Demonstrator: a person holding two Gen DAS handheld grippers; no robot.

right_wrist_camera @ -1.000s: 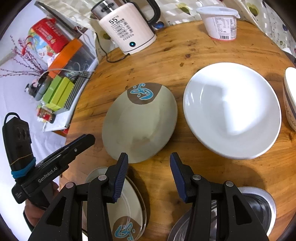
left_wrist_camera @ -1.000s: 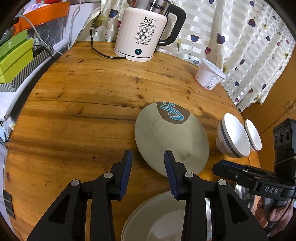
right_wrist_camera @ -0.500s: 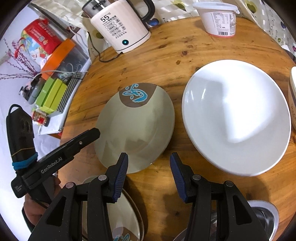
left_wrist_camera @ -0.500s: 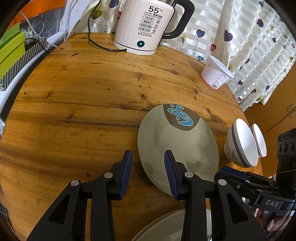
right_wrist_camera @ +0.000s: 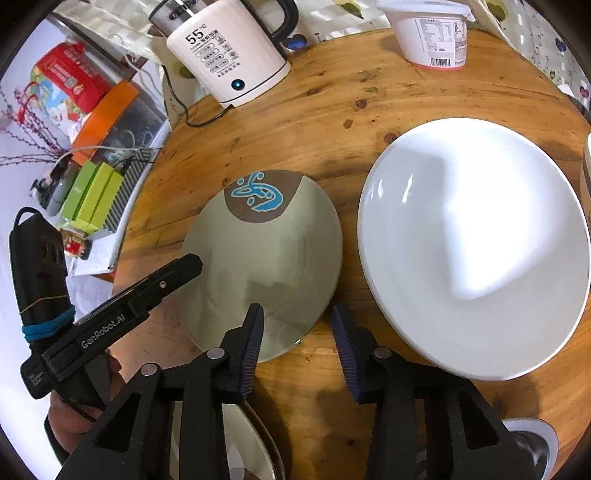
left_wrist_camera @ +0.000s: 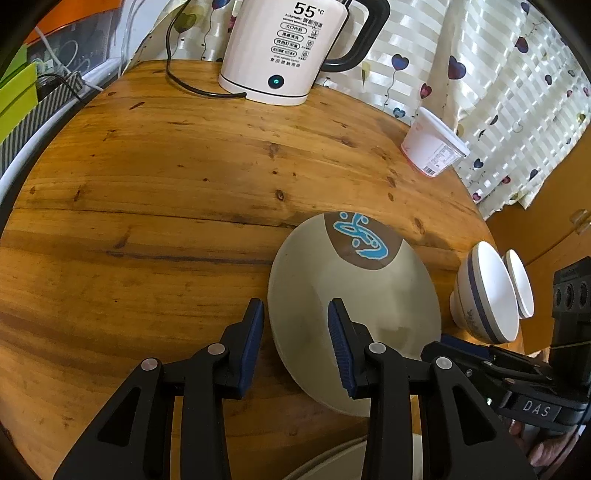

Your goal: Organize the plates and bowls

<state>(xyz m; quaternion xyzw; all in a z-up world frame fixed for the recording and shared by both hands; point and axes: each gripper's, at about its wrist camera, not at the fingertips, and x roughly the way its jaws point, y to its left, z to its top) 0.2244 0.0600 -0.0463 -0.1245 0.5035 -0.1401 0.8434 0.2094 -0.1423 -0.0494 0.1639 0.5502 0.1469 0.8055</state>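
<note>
A white electric kettle is standing at the far edge of the round wooden table, showing "55°C" above rows of small print too fine to read. A white lidded tub nearby is carrying a nutrition label and barcode. In the right wrist view, "GenRobot.AI" is showing on the side of the left gripper; in the left wrist view, "DAS" is showing on the right gripper.

Both grippers are pointing steeply down at the grey-green plate with the brown patch and blue squiggle, which is lying on the table beside a larger white plate. The left gripper's jaws are standing apart, straddling the plate's near left rim without pressing it. The right gripper's jaws have just been closing; its pads are standing spread, one over the plate's near edge, one over bare wood, gripping nothing.

Only the left view is showing two white bowls with a dark band, leaning at the table's right edge. Only the right view is showing the white plate, a second patterned plate under the gripper, and a hand holding the left tool
</note>
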